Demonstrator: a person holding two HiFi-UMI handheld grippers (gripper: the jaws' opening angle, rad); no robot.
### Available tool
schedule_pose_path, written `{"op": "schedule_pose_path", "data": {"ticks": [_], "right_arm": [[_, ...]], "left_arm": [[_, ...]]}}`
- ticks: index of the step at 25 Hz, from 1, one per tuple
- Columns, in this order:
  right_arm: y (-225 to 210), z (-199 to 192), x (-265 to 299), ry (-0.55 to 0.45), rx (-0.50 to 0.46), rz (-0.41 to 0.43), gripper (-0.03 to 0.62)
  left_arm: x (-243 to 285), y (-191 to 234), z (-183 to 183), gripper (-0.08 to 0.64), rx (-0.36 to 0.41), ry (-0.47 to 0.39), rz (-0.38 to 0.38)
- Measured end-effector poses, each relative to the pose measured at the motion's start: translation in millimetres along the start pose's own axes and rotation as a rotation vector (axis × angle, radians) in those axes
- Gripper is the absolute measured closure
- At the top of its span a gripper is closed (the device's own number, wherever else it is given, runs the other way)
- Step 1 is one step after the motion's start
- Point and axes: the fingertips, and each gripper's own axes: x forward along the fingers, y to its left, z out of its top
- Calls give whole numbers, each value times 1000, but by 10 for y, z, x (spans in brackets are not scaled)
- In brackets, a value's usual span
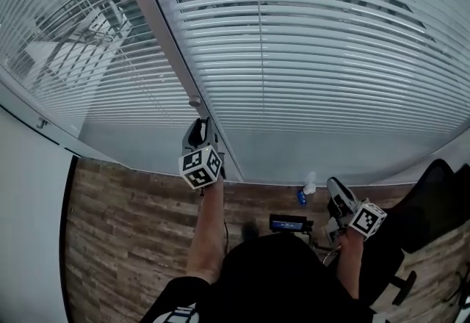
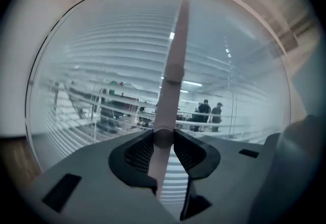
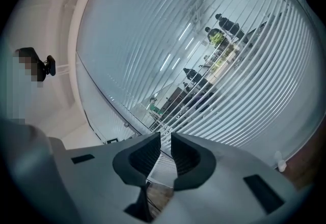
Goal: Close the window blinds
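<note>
**Blinds' tilt wand pinched in the left tongs, slats not yet shut**

Blinds (image 1: 330, 57) hang across the whole window ahead. Their slats lie level and are tilted open enough that people (image 2: 210, 113) show through the gaps. The tilt wand (image 2: 170, 85) hangs in front of them beside the window post (image 1: 169, 42), with its long axis close to upright and leaning a little in the left gripper view. The left tongs (image 2: 163, 139) are closed on it, one pad on each side of the rod, and point level at the glass.

The coming move probably turns on that axis. Rolling the wrist about the rod's own line should tip the slats, while a pull or push would only swing the rod.

The right tongs (image 3: 164, 151) sit lower and well off to the right. Their pads stand a narrow gap apart with nothing between them, so the left hand is the one placed to work.

The glass lies just beyond the left tongs and the post is close beside them. Open air lies toward the person. Below are the wooden floor (image 1: 117, 241) and, at right, a dark chair (image 1: 433, 197).
</note>
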Motion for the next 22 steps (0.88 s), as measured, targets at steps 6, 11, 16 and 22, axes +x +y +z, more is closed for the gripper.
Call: {"op": "schedule_pose_path", "data": {"ticks": [6,11,16,22], "right_arm": [[-21,-5,-30,-7,4,-6,532],[0,-21,-9,-4,5,1,532],[-16,-40,-27,1,6,-7,532],[-88,-68,-75,3,8,-20,532]], "left_arm": [[37,-50,-49,423,574,84,141],[49,-71,-68,422,534,69,115],[-42,30,-39,383,-91,-6,-1],[9,17,8,422,-78,-8,1]]}}
